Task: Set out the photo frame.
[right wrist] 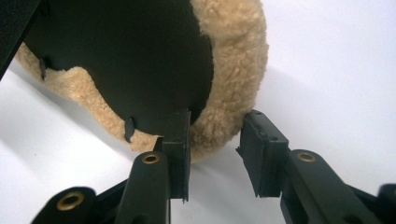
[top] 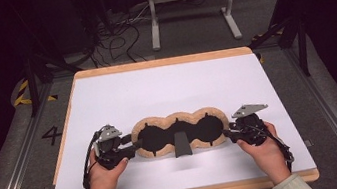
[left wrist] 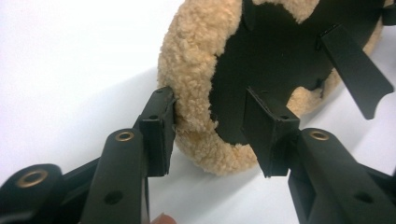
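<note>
The right gripper (right wrist: 215, 154) straddled the tan fleecy rim (right wrist: 233, 79) of a black-centred pad (right wrist: 130, 60): one jaw sat on the black inside at seven o'clock, the other just outside the fleece at five (a sliver of gap showed there), on a white tabletop (right wrist: 336, 65).

A tan fleece-edged pad (top: 179, 132) with a black inner face and black tabs lies on a white board (top: 166, 90) rimmed in pale wood, between two black grippers (top: 123, 150) (top: 231, 134) with brass rivets, each topped by a grey plate.
</note>
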A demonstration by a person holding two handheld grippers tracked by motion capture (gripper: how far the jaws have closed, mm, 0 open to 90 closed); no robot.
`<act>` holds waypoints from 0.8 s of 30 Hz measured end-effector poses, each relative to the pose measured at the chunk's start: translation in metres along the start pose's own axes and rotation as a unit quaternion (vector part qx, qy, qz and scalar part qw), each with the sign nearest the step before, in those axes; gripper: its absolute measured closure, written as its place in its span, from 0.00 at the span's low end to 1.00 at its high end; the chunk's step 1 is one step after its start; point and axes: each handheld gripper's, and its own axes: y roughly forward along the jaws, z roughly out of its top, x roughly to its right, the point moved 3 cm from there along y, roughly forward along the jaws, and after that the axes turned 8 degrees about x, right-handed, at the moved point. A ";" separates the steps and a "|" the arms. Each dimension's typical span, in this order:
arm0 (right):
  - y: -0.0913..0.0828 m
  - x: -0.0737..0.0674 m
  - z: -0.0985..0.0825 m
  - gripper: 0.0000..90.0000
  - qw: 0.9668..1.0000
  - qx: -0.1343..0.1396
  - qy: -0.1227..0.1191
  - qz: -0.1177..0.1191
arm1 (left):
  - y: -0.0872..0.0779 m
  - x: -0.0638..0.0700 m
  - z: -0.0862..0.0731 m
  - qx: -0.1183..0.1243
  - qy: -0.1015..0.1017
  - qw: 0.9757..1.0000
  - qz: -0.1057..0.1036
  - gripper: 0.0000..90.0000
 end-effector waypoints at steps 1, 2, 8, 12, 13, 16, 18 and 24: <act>-0.001 -0.001 -0.001 0.72 1.000 0.000 -0.003 0.000 | -0.001 0.001 0.000 -0.002 0.002 1.000 -0.001 0.62; -0.002 -0.001 -0.001 0.71 1.000 0.001 -0.006 0.000 | -0.002 0.001 0.001 -0.003 0.003 1.000 -0.005 0.62; -0.013 -0.005 -0.007 0.71 1.000 0.000 -0.024 0.018 | -0.011 0.005 -0.002 -0.004 0.011 1.000 -0.024 0.63; -0.020 -0.007 -0.010 0.72 0.999 -0.003 -0.035 0.033 | -0.018 0.008 -0.005 -0.009 0.011 0.999 -0.033 0.63; -0.021 -0.007 -0.011 0.72 0.999 -0.005 -0.037 0.034 | -0.019 0.008 -0.006 -0.010 0.014 0.999 -0.035 0.64; -0.024 -0.007 -0.013 0.73 0.998 -0.004 -0.045 0.041 | -0.023 0.010 -0.009 -0.018 0.016 0.999 -0.042 0.64; -0.026 -0.007 -0.014 0.74 0.998 -0.008 -0.047 0.051 | -0.024 0.010 -0.011 -0.022 0.020 0.998 -0.047 0.65; -0.029 -0.013 -0.015 0.75 0.996 -0.040 -0.064 0.050 | -0.025 0.005 -0.018 -0.034 0.011 0.996 -0.077 0.64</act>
